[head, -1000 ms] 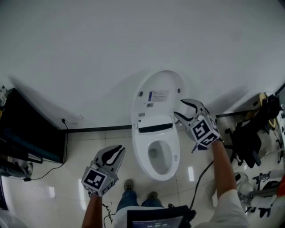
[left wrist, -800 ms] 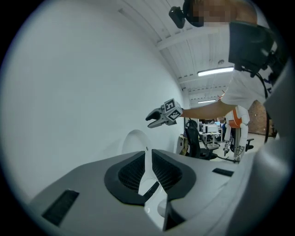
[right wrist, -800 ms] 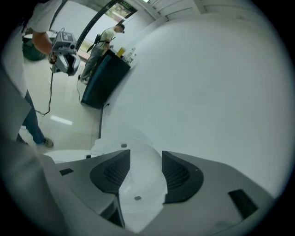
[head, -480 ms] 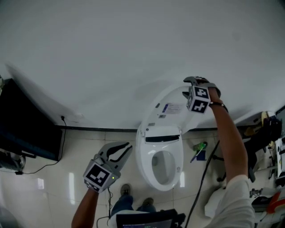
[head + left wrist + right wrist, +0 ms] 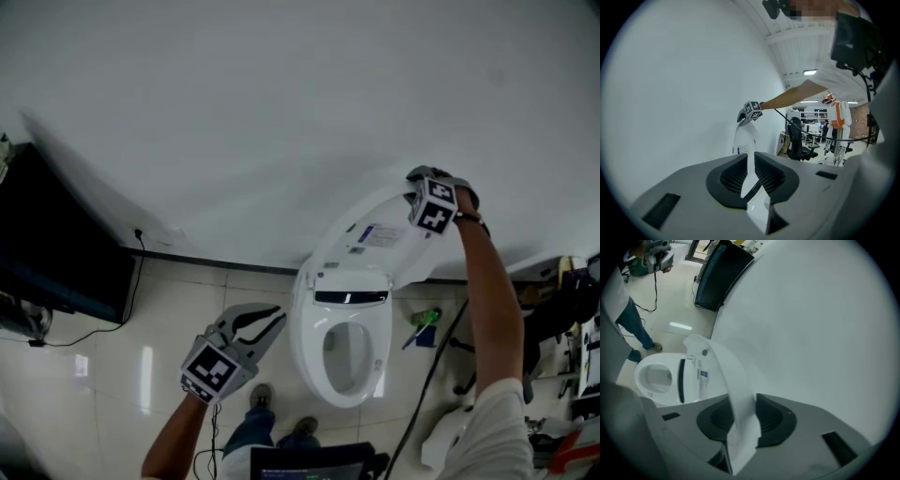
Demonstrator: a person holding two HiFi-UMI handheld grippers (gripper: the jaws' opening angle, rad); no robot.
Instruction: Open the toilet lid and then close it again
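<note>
- The right gripper no longer hovers beside the right edge of the toilet lid, where it was 1 second ago. It now sits at the lid's top rim, far against the wall.
- Its jaws have just been closing, and the right gripper view shows the white rim pinched between the 2 pads.
- The lid stands raised behind the bowl, leaning toward the wall, and the seat is down.
- The left gripper has drifted right, closer to the bowl's near left side. Its jaws stand a little apart with nothing in them.
- Judgement: opening looks done. This grip on the rim sets up pulling the lid toward the near side and lowering it.
</note>
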